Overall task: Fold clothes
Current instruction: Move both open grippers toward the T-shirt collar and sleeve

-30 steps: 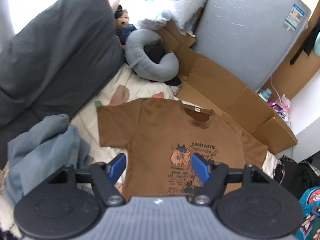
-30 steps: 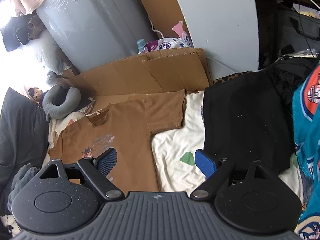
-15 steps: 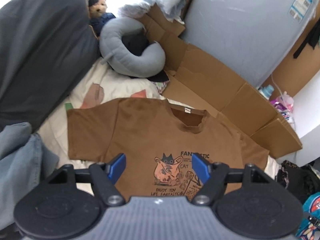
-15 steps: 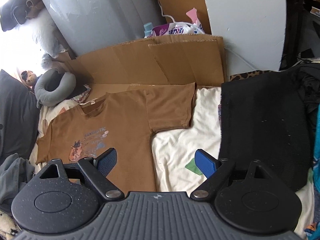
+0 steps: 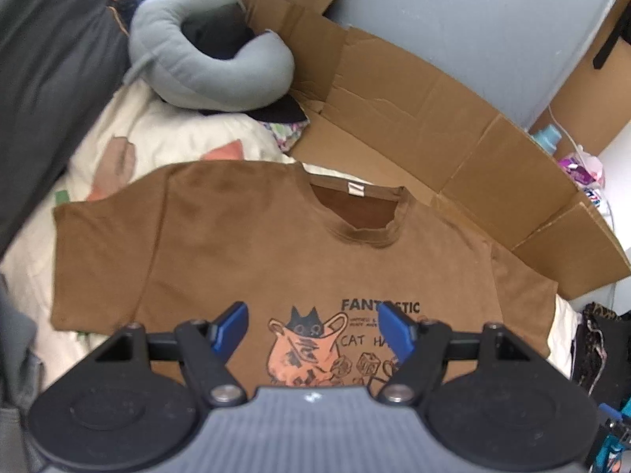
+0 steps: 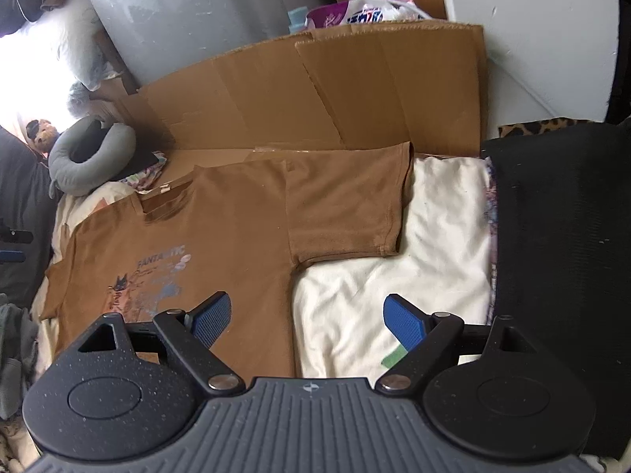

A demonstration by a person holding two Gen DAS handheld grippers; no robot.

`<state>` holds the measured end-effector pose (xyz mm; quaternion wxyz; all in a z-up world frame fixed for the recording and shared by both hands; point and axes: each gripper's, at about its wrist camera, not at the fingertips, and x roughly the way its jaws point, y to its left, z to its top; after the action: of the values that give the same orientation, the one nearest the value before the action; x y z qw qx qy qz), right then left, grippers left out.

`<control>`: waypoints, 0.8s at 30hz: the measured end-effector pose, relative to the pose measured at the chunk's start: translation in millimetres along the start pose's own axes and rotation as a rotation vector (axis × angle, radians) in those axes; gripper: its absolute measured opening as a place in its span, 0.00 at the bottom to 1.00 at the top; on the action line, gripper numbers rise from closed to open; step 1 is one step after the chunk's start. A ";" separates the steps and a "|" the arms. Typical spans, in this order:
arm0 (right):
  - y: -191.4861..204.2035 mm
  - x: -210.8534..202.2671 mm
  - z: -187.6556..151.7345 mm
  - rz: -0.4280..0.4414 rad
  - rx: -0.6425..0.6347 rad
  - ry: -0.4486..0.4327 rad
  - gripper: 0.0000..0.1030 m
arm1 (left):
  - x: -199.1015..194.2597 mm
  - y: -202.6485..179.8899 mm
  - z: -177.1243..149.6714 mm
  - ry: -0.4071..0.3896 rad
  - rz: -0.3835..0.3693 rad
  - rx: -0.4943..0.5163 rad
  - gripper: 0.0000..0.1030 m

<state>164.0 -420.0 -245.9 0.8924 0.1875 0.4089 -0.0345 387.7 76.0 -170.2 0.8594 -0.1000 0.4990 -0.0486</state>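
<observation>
A brown T-shirt (image 5: 236,244) with a cat print lies flat and face up on the cream bedsheet (image 5: 165,138), collar toward the cardboard. My left gripper (image 5: 313,329) hangs open above the print at the chest, nothing between its blue pads. In the right wrist view the same T-shirt (image 6: 236,228) spreads to the left, its sleeve (image 6: 347,205) reaching right. Over the shirt's side edge and the bare bedsheet (image 6: 394,260) my right gripper (image 6: 307,317) stands open and holds nothing.
Flattened cardboard (image 5: 434,118) lines the far side of the bed before a grey wrapped mattress (image 5: 473,19). A grey neck pillow (image 5: 213,59) and dark pillow (image 5: 47,59) lie at the left. A black cloth (image 6: 560,256) covers the right side. Denim lies at the left edge.
Both grippers have come down and closer to the T-shirt, which now fills more of each view. Their jaws stay open at the same width.
</observation>
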 end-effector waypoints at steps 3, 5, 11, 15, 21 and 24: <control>-3.6 16.2 -2.4 -0.007 -0.001 -0.003 0.86 | 22.6 -6.2 -5.0 -0.012 0.017 -0.002 0.69; -7.2 26.9 -3.3 -0.014 0.006 -0.001 0.86 | 38.3 -10.8 -8.0 -0.011 0.014 -0.016 0.67; -17.1 58.4 -3.3 -0.030 0.011 0.004 0.86 | 85.9 -41.2 -17.7 -0.024 0.038 -0.007 0.60; -20.1 76.4 -2.1 -0.038 0.009 0.014 0.85 | 115.1 -62.7 -20.0 -0.038 0.033 0.004 0.60; -27.4 98.9 -1.4 -0.039 0.032 0.029 0.84 | 154.7 -85.5 -17.9 -0.052 0.058 0.047 0.60; -30.9 108.0 -0.5 -0.043 0.050 0.020 0.83 | 173.9 -93.1 -15.4 -0.063 0.066 0.063 0.60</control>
<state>228.6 -438.5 -336.0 0.8823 0.2014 0.4210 -0.0620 462.3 -48.6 -304.5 0.8787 -0.0579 0.4728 -0.0327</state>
